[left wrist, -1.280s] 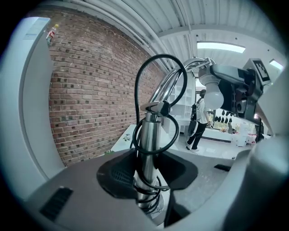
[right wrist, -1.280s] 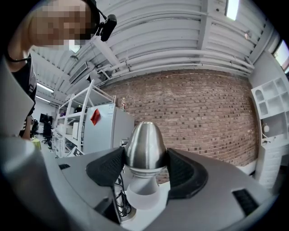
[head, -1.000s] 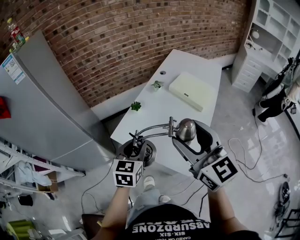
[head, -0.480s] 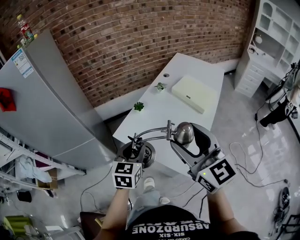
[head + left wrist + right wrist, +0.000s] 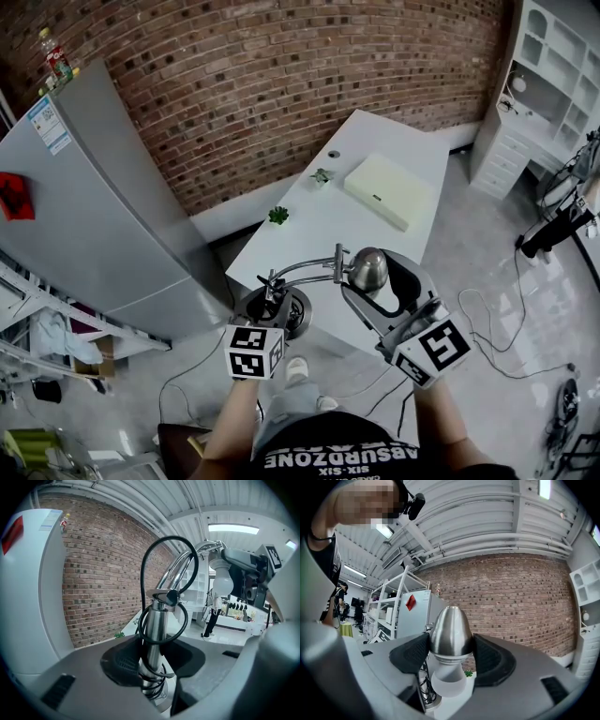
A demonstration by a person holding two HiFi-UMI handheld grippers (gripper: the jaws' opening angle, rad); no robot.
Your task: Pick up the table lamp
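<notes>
The table lamp has a round chrome base (image 5: pixel 289 311), a curved chrome arm (image 5: pixel 305 267) and an egg-shaped metal head (image 5: pixel 368 266). It hangs in the air off the near end of the white table (image 5: pixel 309 230). My left gripper (image 5: pixel 273 298) is shut on the upright stem (image 5: pixel 154 634) just above the base, with a black cable (image 5: pixel 166 557) looped round the stem. My right gripper (image 5: pixel 372 277) is shut on the head (image 5: pixel 451 632), and a frosted bulb (image 5: pixel 448 681) pokes out below the pads. In the left gripper view, my left gripper (image 5: pixel 152 660) looks towards the bulb (image 5: pixel 224 581).
On the table lie a cream box (image 5: pixel 389 190) and two small green plants (image 5: pixel 278 215) (image 5: pixel 322 175). A grey fridge (image 5: pixel 84 206) stands at the left against the brick wall. A white shelf unit (image 5: pixel 544 84) is at the far right. Cables trail on the floor (image 5: pixel 497 319).
Only the head view has shifted slightly. Both grippers keep their hold on the lamp, in the same place.
</notes>
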